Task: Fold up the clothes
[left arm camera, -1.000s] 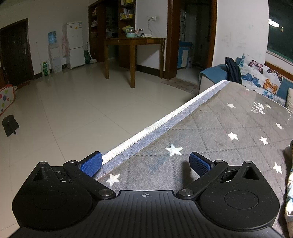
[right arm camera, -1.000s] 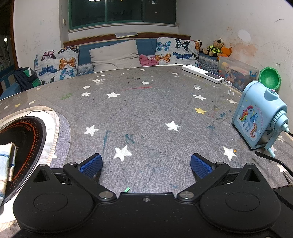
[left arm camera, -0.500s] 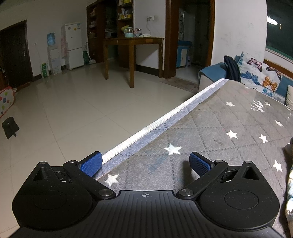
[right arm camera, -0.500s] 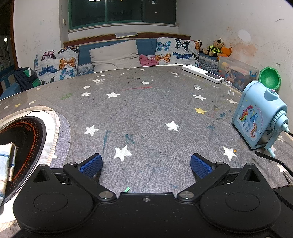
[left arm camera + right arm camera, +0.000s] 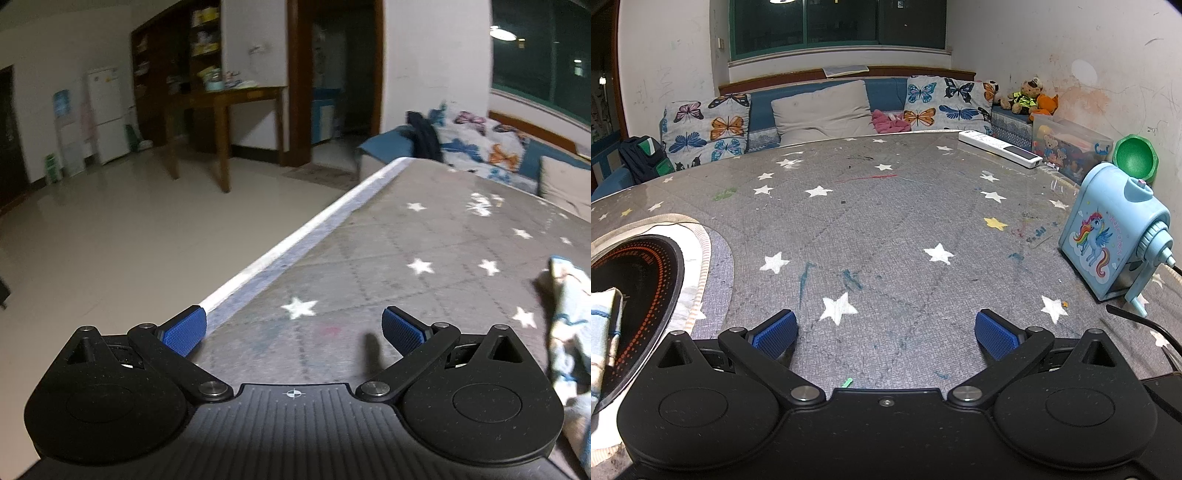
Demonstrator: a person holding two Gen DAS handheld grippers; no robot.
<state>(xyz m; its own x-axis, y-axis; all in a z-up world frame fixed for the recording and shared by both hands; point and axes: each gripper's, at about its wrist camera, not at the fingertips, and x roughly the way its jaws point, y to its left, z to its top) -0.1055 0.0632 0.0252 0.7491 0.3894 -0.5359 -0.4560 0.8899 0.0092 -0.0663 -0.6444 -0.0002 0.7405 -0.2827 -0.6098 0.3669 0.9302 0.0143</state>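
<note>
- Living-room setup: tiled floor (image 5: 110,240) off past the left jaw of the left gripper, sofa (image 5: 827,107) with butterfly cushions way out ahead of the right one, dark window above it.
- Work surface is a big table (image 5: 886,221) under a grey star-print cover, and it fills the space between and beyond both sets of jaws.
- Round black burner-looking inset (image 5: 635,288) sits out past the right gripper's left jaw.
- Blue unicorn pencil sharpener (image 5: 1108,236) is off beyond the right gripper's right jaw, white remote (image 5: 1001,148) far ahead of it.
- The garment (image 5: 569,317), a pale blue-and-white patterned thing, lies crumpled just outside the left gripper's right jaw. A striped corner of cloth also shows at the left edge of the right wrist view, probably the same piece, but I can't say for sure.
- Left gripper (image 5: 293,330): jaws spread wide, nothing in them, only table between.
- Right gripper (image 5: 886,330): same deal, wide apart and empty.
- My read: this is the very start, reaching phase, nothing folded yet. Next move looks like swinging the left gripper toward its right-jaw side to get an edge of the cloth between the pads, then spreading it flat.
</note>
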